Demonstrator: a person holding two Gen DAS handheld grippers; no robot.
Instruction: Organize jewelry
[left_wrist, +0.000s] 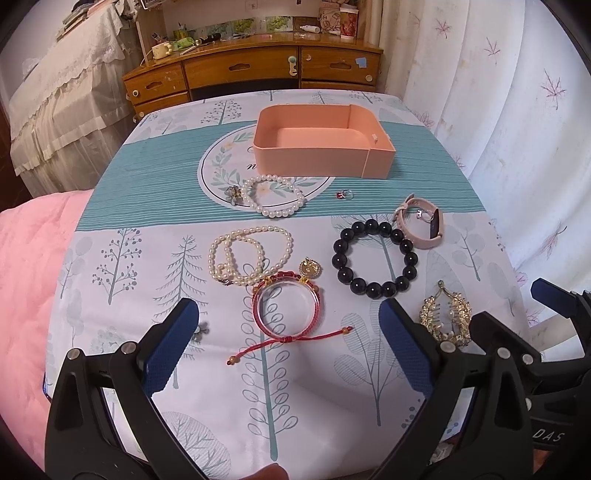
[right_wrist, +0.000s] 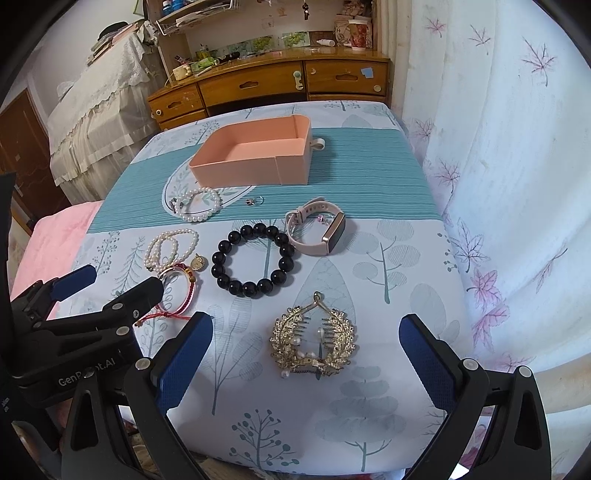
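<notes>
Hovering with both jaws spread and empty, my left gripper (left_wrist: 290, 345) frames the red bangle (left_wrist: 288, 308) and my right gripper (right_wrist: 304, 360) the gold hair comb (right_wrist: 314, 338), both well short of the empty pink box (left_wrist: 321, 147); judged next: close, lift, carry.

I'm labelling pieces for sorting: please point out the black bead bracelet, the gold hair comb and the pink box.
black bead bracelet (right_wrist: 226, 246): right wrist view, a bead on its left side.
gold hair comb (right_wrist: 284, 332): right wrist view, its left leaf.
pink box (left_wrist: 314, 160): left wrist view, its front wall.
</notes>
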